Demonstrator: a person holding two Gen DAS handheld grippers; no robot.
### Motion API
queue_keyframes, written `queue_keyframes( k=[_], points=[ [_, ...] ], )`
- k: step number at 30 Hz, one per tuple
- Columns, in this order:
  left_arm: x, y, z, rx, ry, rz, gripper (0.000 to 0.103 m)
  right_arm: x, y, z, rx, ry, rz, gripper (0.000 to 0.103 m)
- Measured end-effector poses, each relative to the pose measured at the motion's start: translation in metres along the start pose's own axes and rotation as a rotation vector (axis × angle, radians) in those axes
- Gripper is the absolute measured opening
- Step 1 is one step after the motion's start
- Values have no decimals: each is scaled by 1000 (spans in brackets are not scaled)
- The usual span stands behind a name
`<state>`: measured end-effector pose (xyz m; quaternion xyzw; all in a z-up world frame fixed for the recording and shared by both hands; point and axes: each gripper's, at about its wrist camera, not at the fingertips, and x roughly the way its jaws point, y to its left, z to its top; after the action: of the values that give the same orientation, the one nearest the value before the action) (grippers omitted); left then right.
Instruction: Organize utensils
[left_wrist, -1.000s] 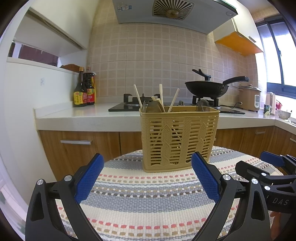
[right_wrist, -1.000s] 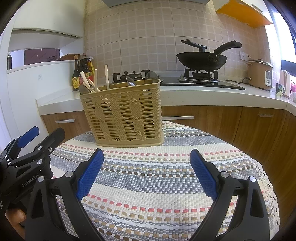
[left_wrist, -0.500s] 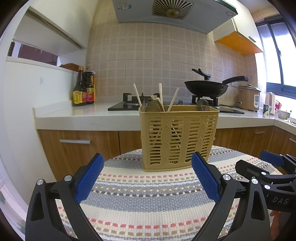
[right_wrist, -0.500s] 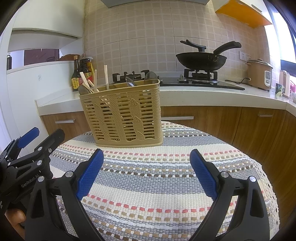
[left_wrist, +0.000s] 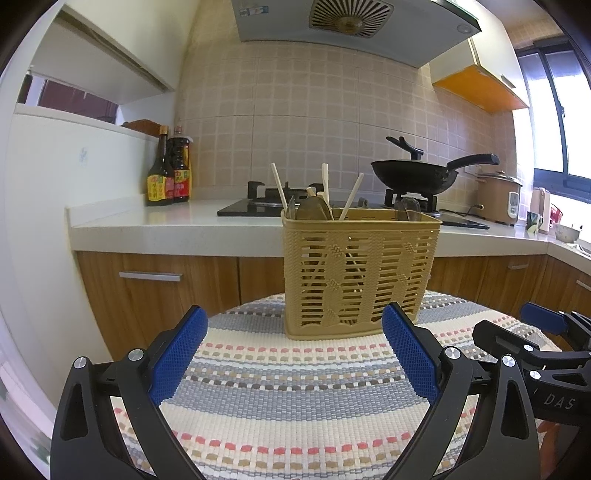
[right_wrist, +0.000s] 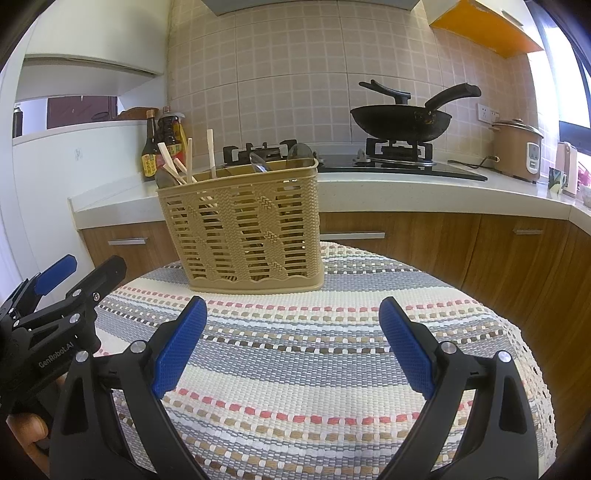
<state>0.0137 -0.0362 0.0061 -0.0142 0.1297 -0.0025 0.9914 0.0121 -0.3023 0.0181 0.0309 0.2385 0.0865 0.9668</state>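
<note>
I've got the left tool (left_wrist: 291, 354) and right tool (right_wrist: 291, 347) both spread wide, empty, low over the striped mat (right_wrist: 314, 354). Utensil basket (left_wrist: 360, 273) stands upright mid-counter ahead, chopsticks (left_wrist: 279, 184) and spoons (left_wrist: 314, 210) poking out. Risk: basket looks light, so a sideways tug on a stick could tip it or drag the mat.

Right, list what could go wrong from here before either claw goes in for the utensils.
1. The chopsticks lean crossed among spoons in the basket; pulling one may drag its neighbours out.
2. The basket looks light and stands loose on the woven cloth; a sideways tug could tip or slide it.
3. The left claw and right claw sit close together, both open, and could collide reaching in.
</note>
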Motion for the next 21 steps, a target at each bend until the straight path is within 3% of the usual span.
queue_keyframes(
  k=[21],
  points=[
    [-1, -8, 1, 46, -13, 11, 93, 2, 2, 0, -5, 3, -2, 92]
  ],
)
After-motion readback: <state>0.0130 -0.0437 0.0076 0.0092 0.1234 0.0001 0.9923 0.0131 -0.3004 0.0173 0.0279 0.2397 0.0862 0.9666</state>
